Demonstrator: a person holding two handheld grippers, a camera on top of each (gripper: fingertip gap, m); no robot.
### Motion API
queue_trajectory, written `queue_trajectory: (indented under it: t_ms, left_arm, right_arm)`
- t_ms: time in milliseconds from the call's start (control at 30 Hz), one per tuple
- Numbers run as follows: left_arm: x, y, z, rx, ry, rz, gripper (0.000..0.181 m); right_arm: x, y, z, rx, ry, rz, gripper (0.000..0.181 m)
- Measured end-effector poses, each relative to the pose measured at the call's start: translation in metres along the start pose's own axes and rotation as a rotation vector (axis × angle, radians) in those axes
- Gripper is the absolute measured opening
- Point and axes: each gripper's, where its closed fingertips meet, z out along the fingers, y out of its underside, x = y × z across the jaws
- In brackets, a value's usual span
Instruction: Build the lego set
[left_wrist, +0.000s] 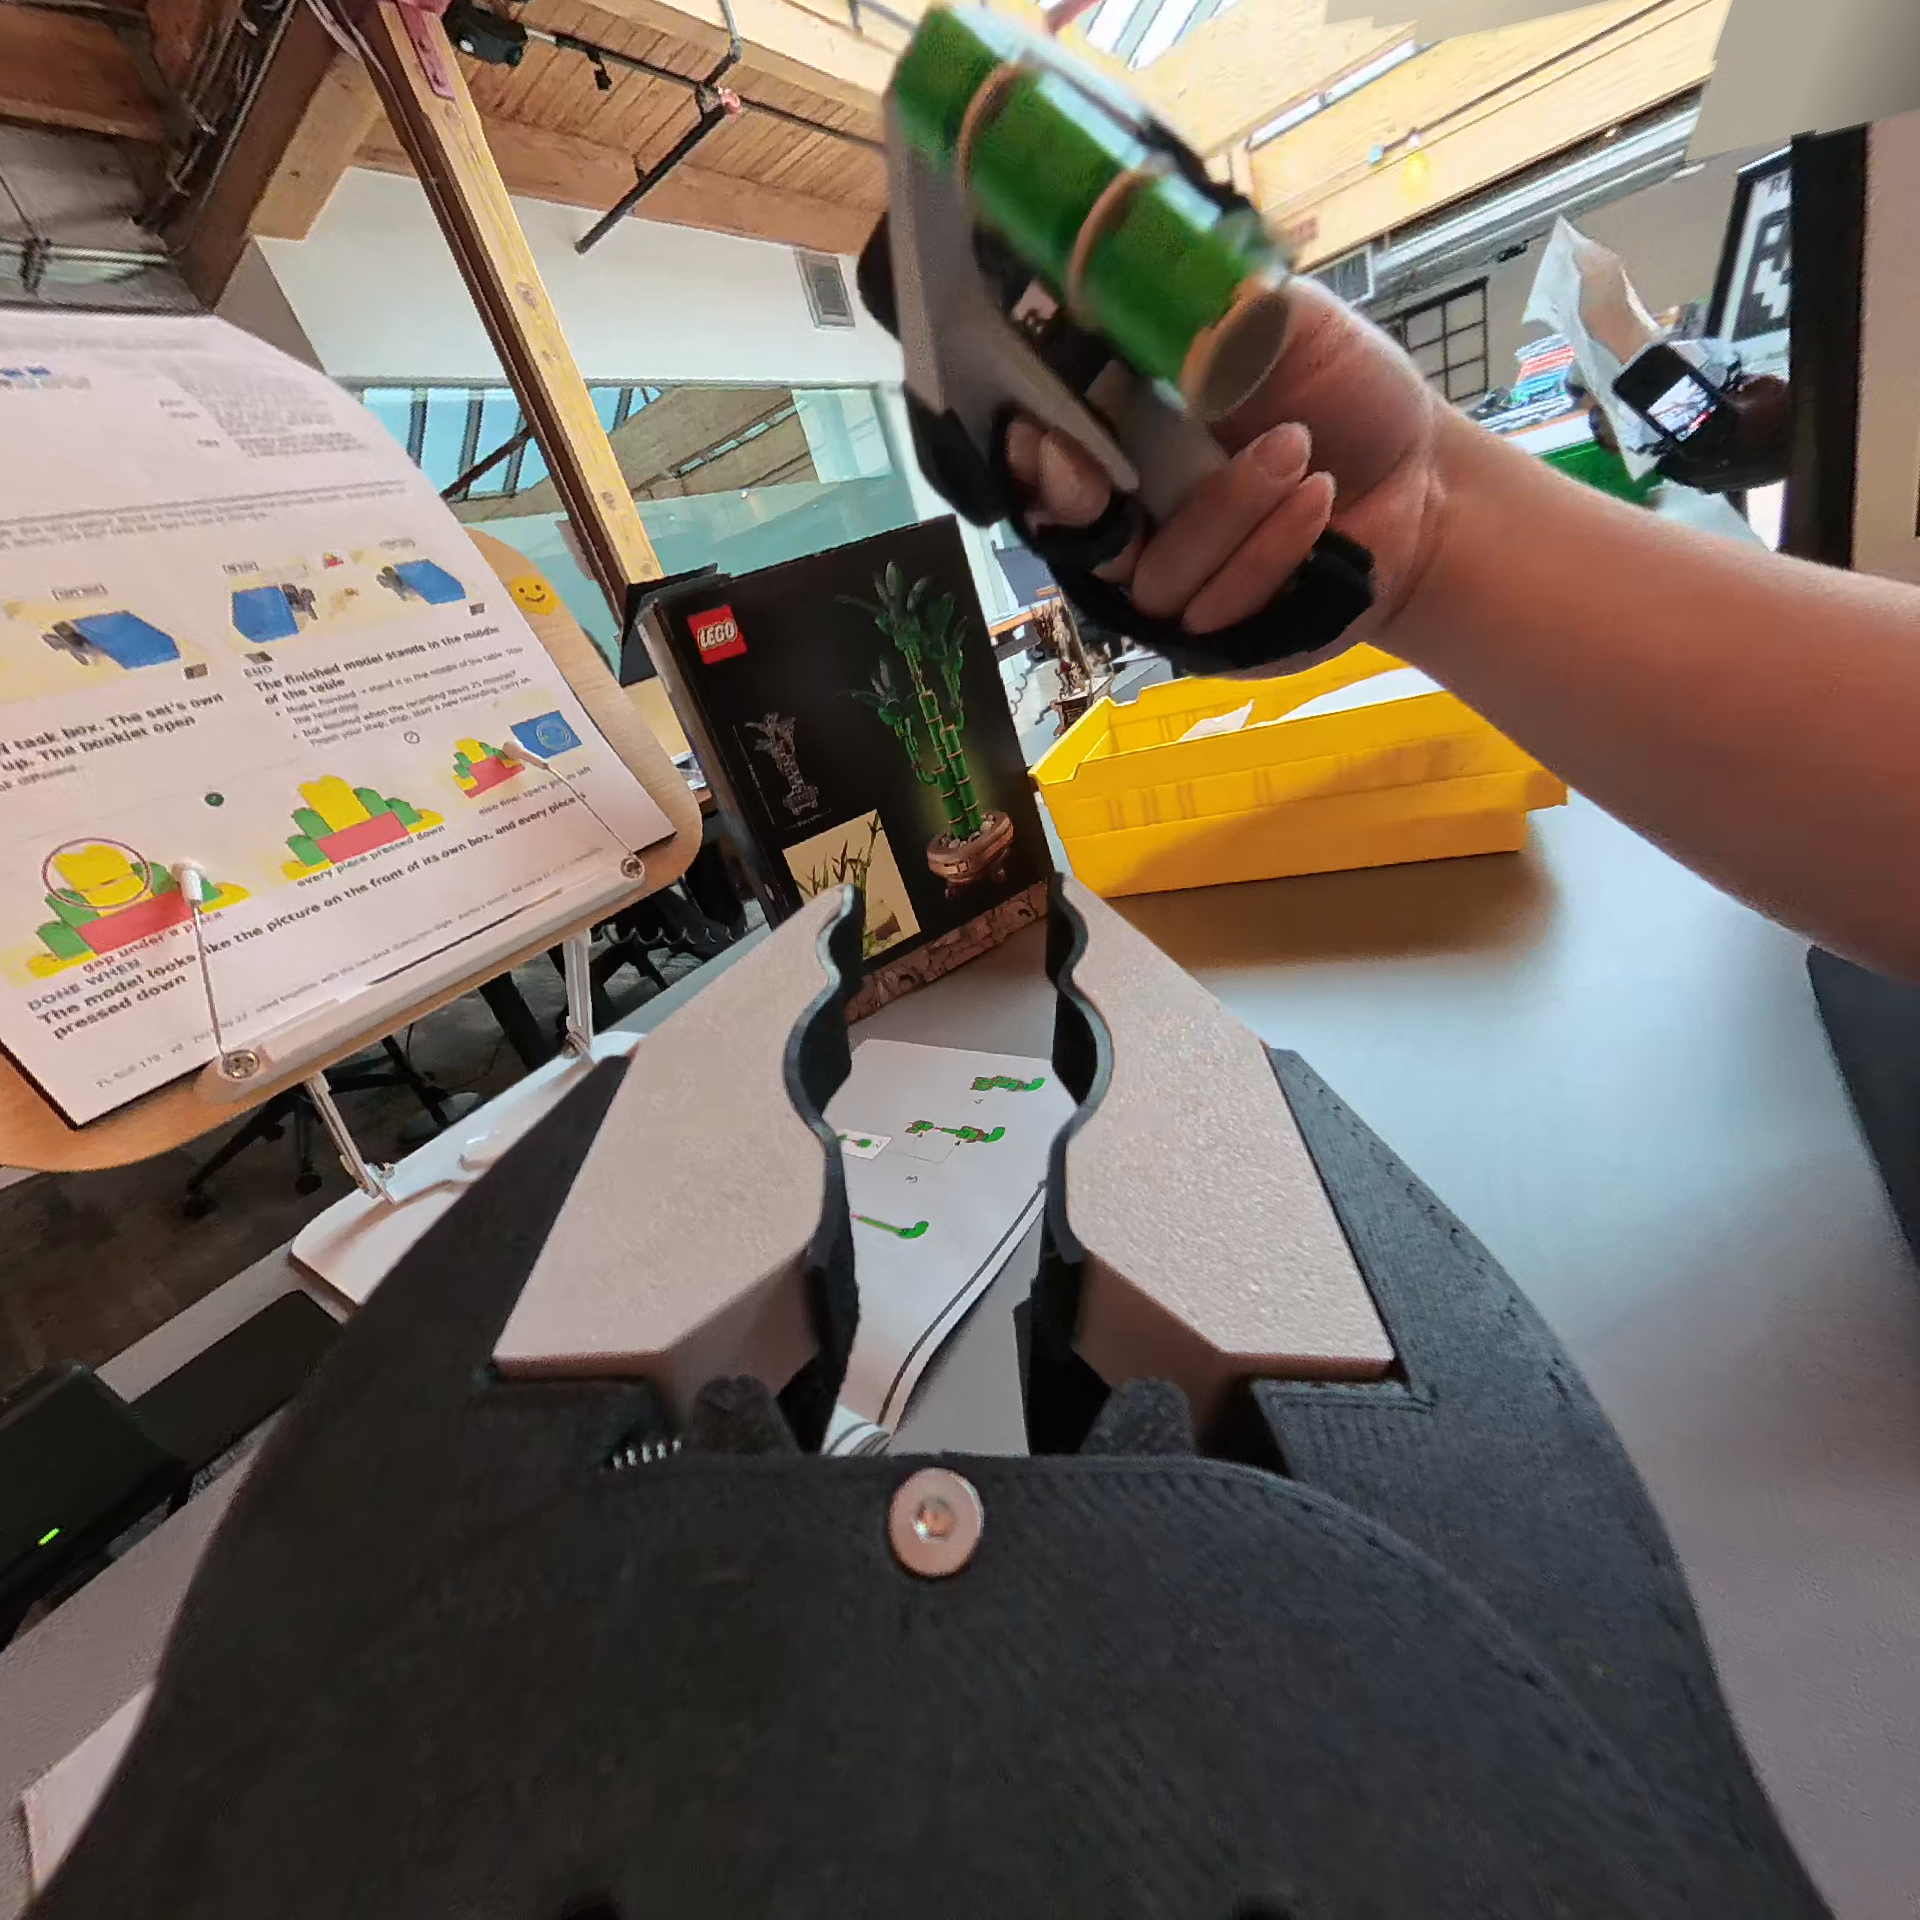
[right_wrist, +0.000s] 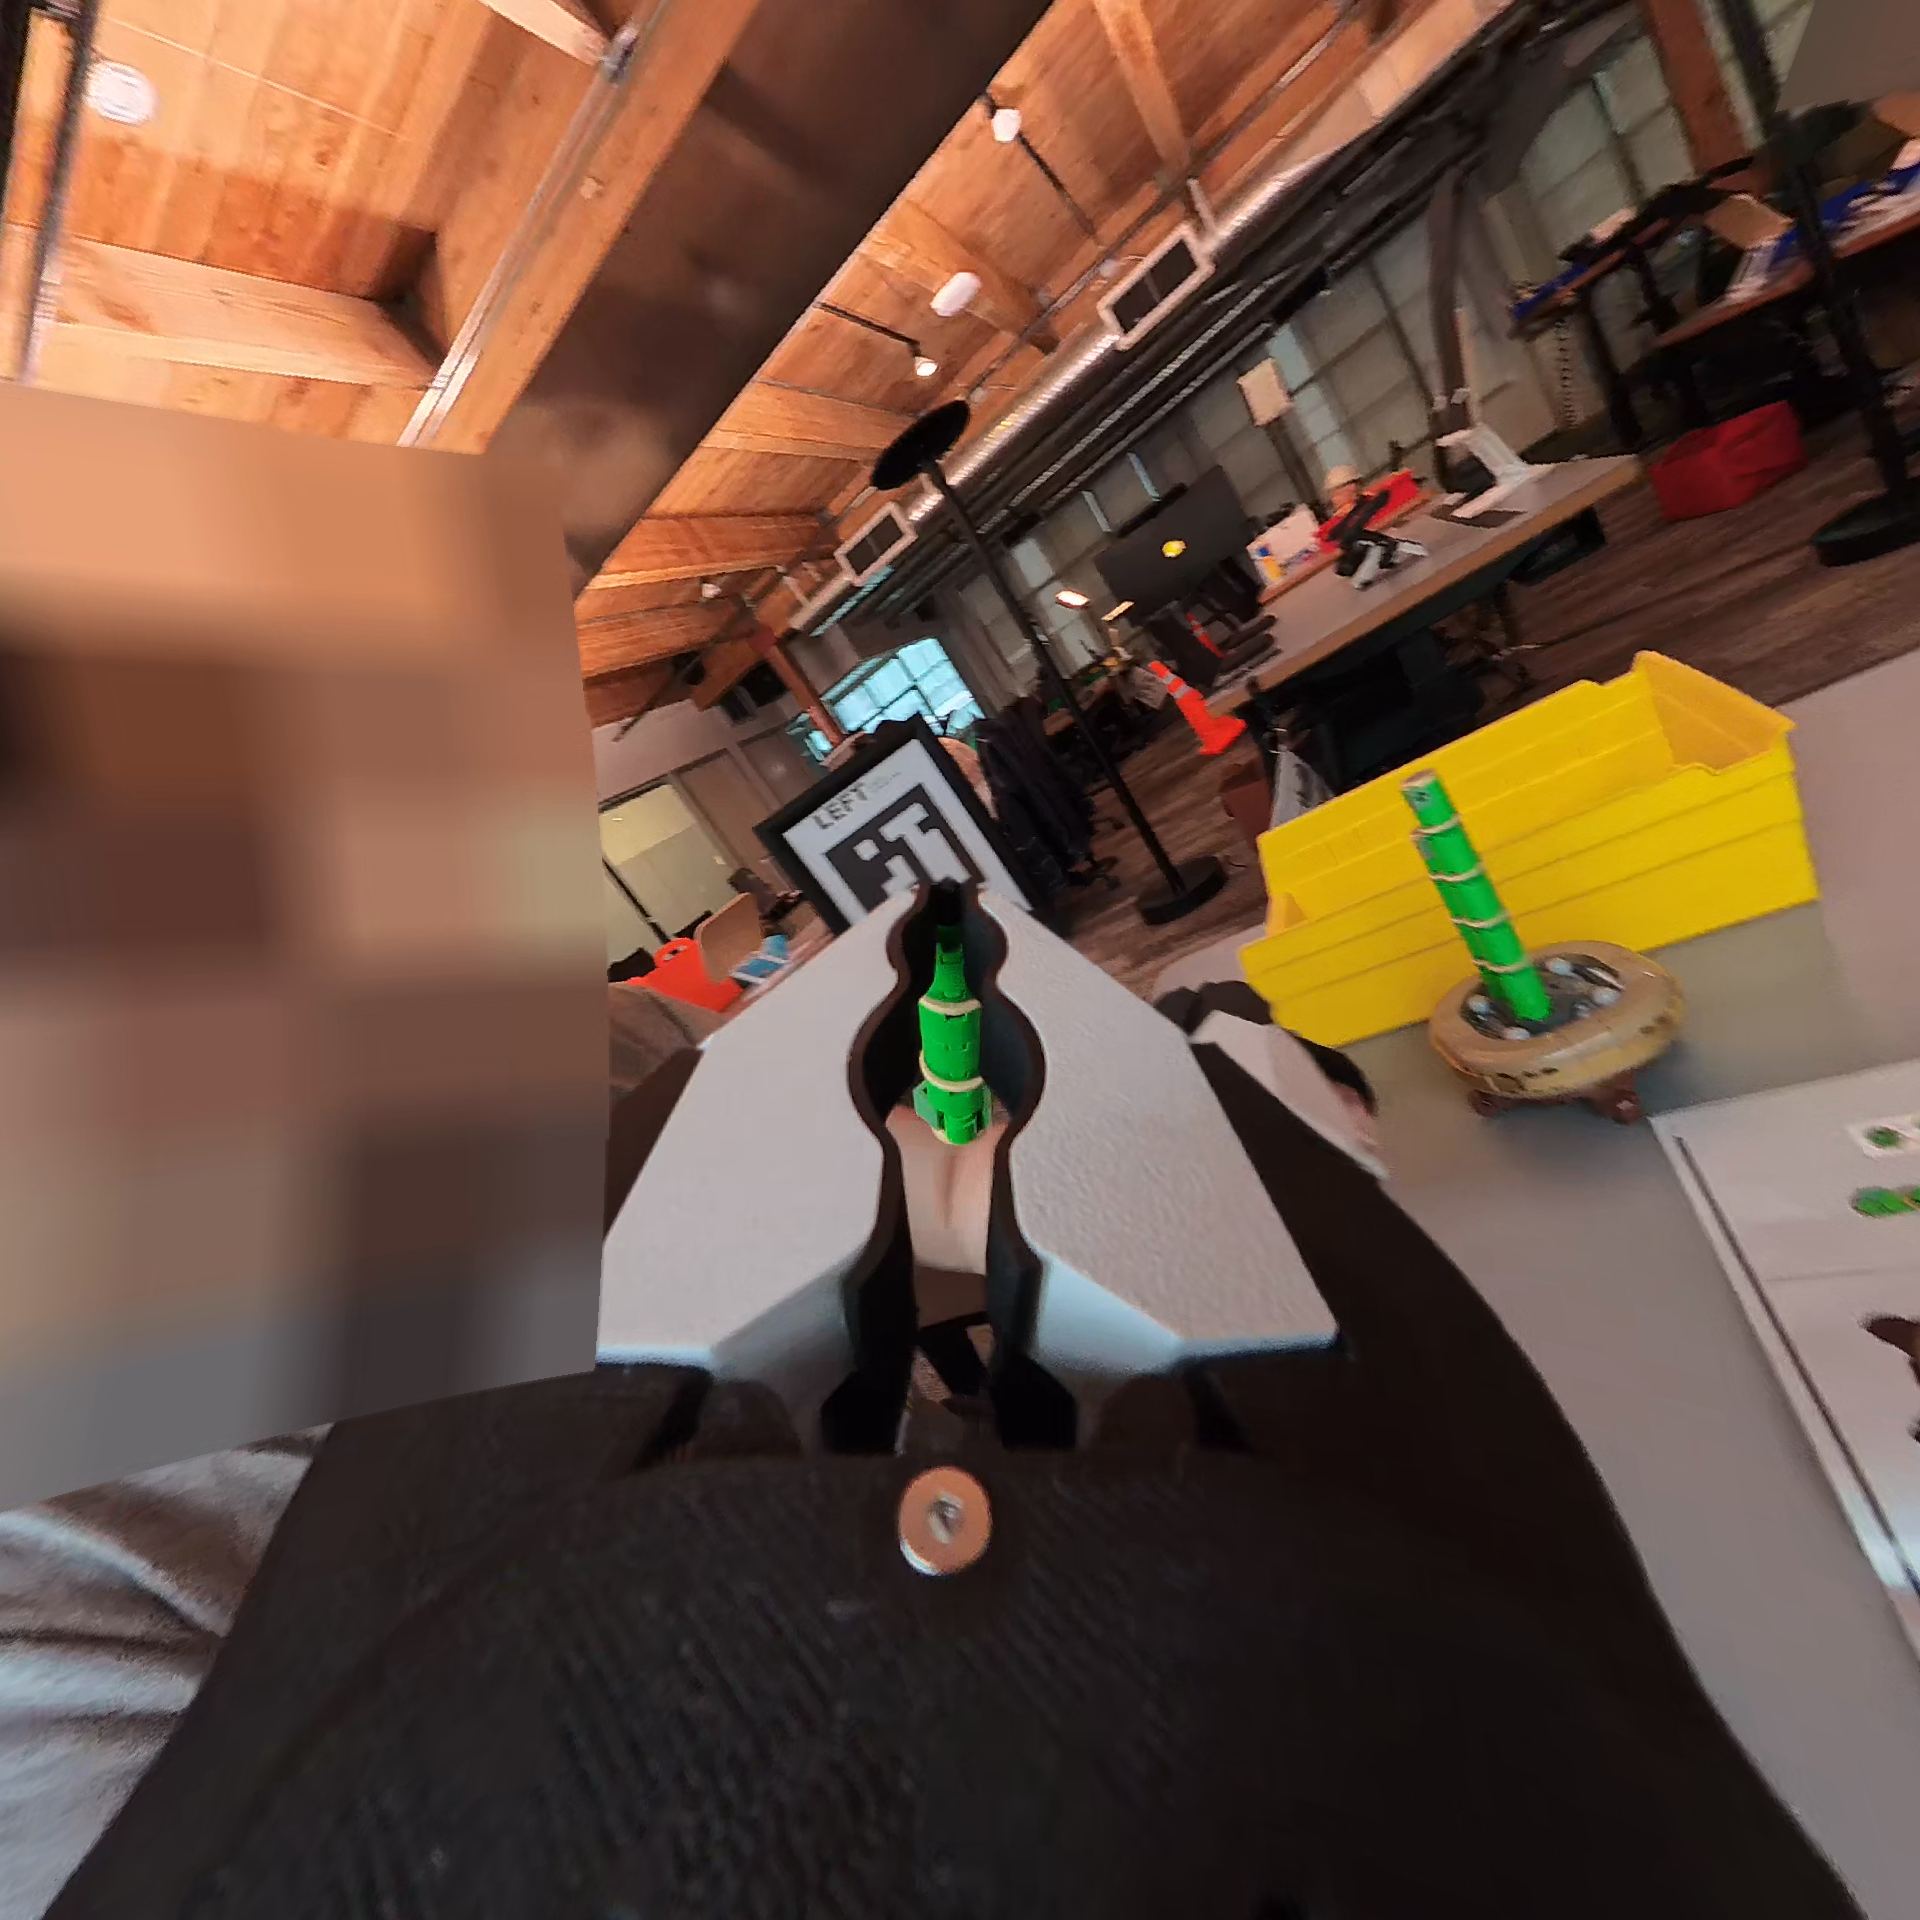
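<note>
My right gripper (right_wrist: 940, 904) is shut on a short green bamboo stalk with tan rings (right_wrist: 948, 1023), which lies along the gap between its fingers, raised in the air. The left wrist view shows that gripper (left_wrist: 935, 177) and stalk (left_wrist: 1091, 208) held high by a hand, blurred. My left gripper (left_wrist: 956, 914) is open and empty, low over the open instruction booklet (left_wrist: 935, 1153) on the grey table. A round tan pot (right_wrist: 1558, 1029) with a taller green stalk (right_wrist: 1465, 894) upright in it stands on the table at the right.
The Lego box (left_wrist: 862, 748) stands upright behind the booklet. Stacked yellow bins (left_wrist: 1299, 779) sit at the back right, behind the pot (right_wrist: 1538, 842). A paper sheet on a wooden stand (left_wrist: 260, 675) is at the left. A marker board (right_wrist: 894, 831) stands beyond. My right fingertips sit around 12 cm from my left ones. To reach the round tan pot (right_wrist: 1558, 1029) in a straight line is about 25 cm for my left fingers, about 35 cm for my right.
</note>
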Motion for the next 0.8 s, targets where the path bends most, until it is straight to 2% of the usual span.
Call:
queue_trajectory:
  t_ms: [167, 800]
  left_arm:
    - [0.005, -0.010, -0.002, 0.035, 0.004, 0.009, 0.030]
    - [0.004, -0.029, -0.008, 0.117, -0.018, -0.017, 0.025]
  right_arm:
    - [0.022, 0.001, -0.006, -0.002, 0.108, 0.006, 0.002]
    - [0.044, 0.012, -0.003, -0.030, 0.141, 0.052, 0.002]
